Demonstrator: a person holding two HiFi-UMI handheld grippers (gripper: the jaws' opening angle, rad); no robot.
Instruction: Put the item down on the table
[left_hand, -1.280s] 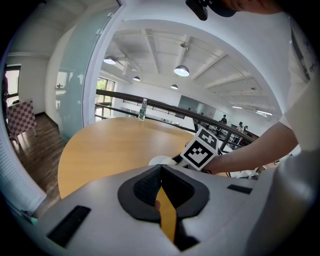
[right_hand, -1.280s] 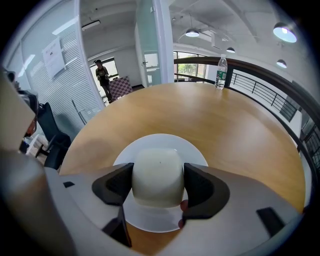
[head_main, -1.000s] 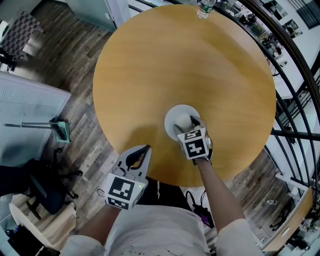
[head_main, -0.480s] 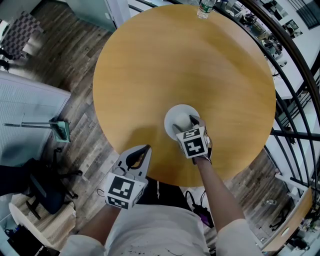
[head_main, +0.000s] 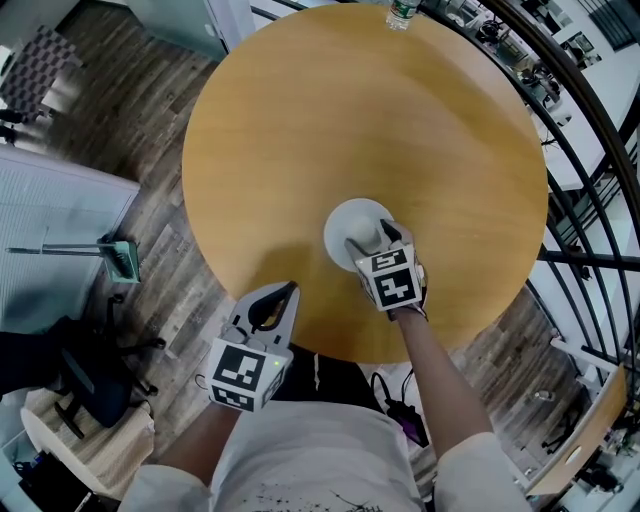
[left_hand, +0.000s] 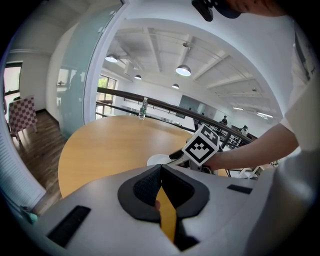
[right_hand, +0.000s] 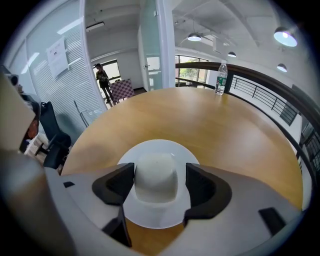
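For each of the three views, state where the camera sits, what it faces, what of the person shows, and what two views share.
Head view: on the person's head, looking steeply down at the round table; left gripper, right gripper and shirt show.
Left gripper view: on the left gripper, facing across the table; its shut jaws and the right forearm show.
Right gripper view: on the right gripper, facing the white item between its jaws.
Shared: both gripper views show the bottle.

Office: glass partition (right_hand: 149, 50), blinds (right_hand: 75, 90) (railing (right_hand: 260, 79) behind)
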